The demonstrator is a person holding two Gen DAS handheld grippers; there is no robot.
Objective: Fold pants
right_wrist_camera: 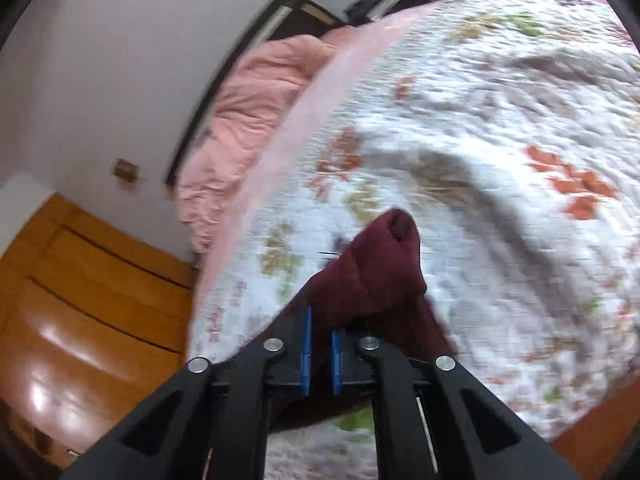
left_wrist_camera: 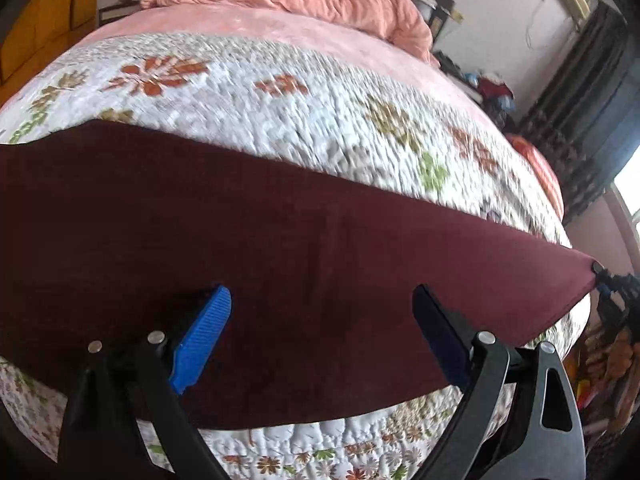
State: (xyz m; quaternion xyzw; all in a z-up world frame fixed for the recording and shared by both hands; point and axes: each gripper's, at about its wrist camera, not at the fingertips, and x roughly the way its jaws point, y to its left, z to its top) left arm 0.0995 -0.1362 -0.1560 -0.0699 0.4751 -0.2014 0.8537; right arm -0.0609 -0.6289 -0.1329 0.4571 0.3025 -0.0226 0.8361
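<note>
Right gripper point(right_wrist_camera: 319, 354): blue pads nearly together, clamped on a bunched corner of the maroon pants point(right_wrist_camera: 380, 276), lower centre of its frame. Left gripper point(left_wrist_camera: 320, 334): pads wide apart, hovering over the pants point(left_wrist_camera: 248, 248), holding nothing.

Pants: spread as a broad band across the floral quilt point(left_wrist_camera: 304, 120) of the bed.

Step, as judged: carrying one end over for a fold; next the left gripper likely needs to pinch a matching edge.

Left view alone shows the full spread and the right gripper point(left_wrist_camera: 600, 276) at far right; right view alone shows the grip.
</note>
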